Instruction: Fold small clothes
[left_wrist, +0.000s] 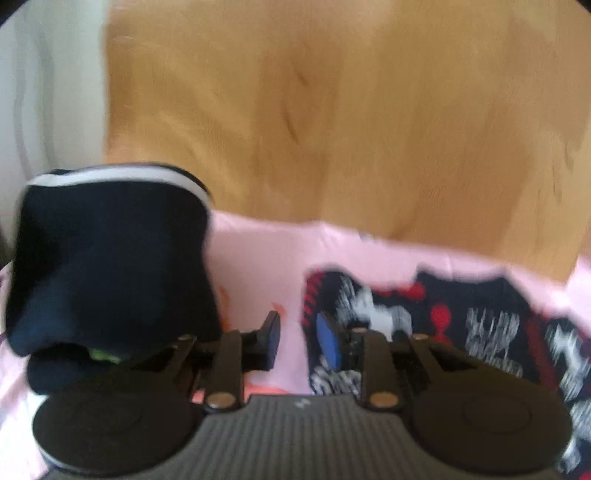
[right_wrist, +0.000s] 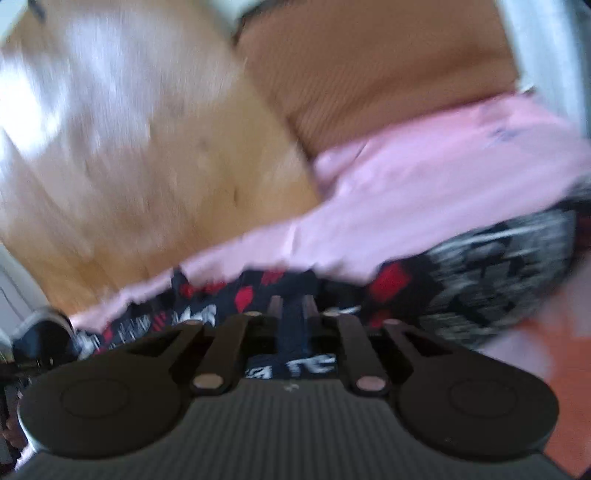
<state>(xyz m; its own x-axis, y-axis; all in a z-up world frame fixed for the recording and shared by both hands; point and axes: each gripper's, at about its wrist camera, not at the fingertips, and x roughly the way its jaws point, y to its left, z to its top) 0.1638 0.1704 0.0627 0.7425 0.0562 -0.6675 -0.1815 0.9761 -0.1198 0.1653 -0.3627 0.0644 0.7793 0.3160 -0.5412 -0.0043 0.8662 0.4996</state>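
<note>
Patterned black-red-white garment (left_wrist: 491, 317) on pink cloth (left_wrist: 258, 254)

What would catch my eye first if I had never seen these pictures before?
Probably the patterned garment, black with red and white marks, lying on a pink cloth across the lower part of both views. Next, a dark navy folded piece with a white band sits at the left of the left view, with the bare wooden table stretching beyond.
</note>
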